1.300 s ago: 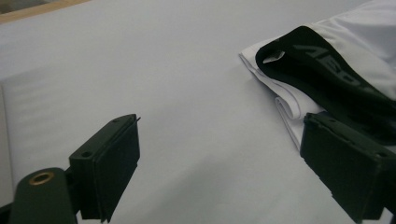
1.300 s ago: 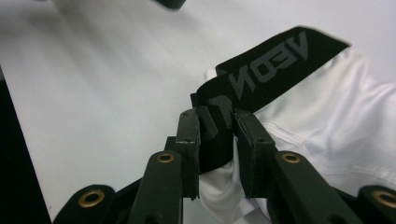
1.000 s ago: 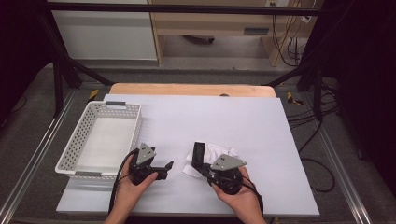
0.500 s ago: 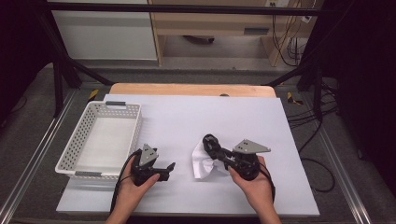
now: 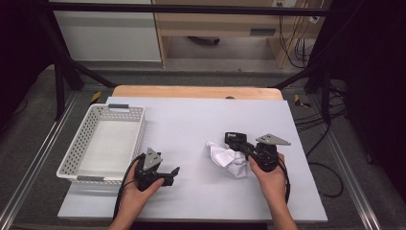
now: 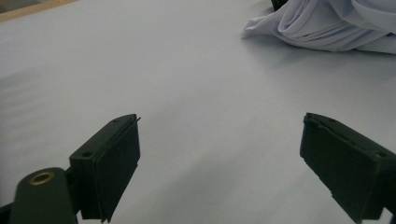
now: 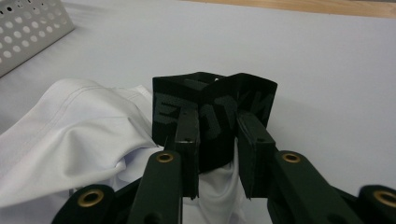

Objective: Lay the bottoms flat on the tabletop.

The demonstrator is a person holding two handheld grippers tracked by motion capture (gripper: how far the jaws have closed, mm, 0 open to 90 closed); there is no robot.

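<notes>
Lying between right fingers (image 7: 187,140): black waistband (image 7: 212,107)

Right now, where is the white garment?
In the high view the white garment lies crumpled right of the table's centre, its black waistband pinched by the right gripper.

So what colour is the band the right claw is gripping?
Black band with faint lettering; clearest in the right gripper view.

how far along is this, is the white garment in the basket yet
Not yet. Done: the right tool has closed on the black band of the white garment, which lies crumpled on the table. In hand: that grip. Left: probably moving it into the basket; the left tool waits open.
</notes>
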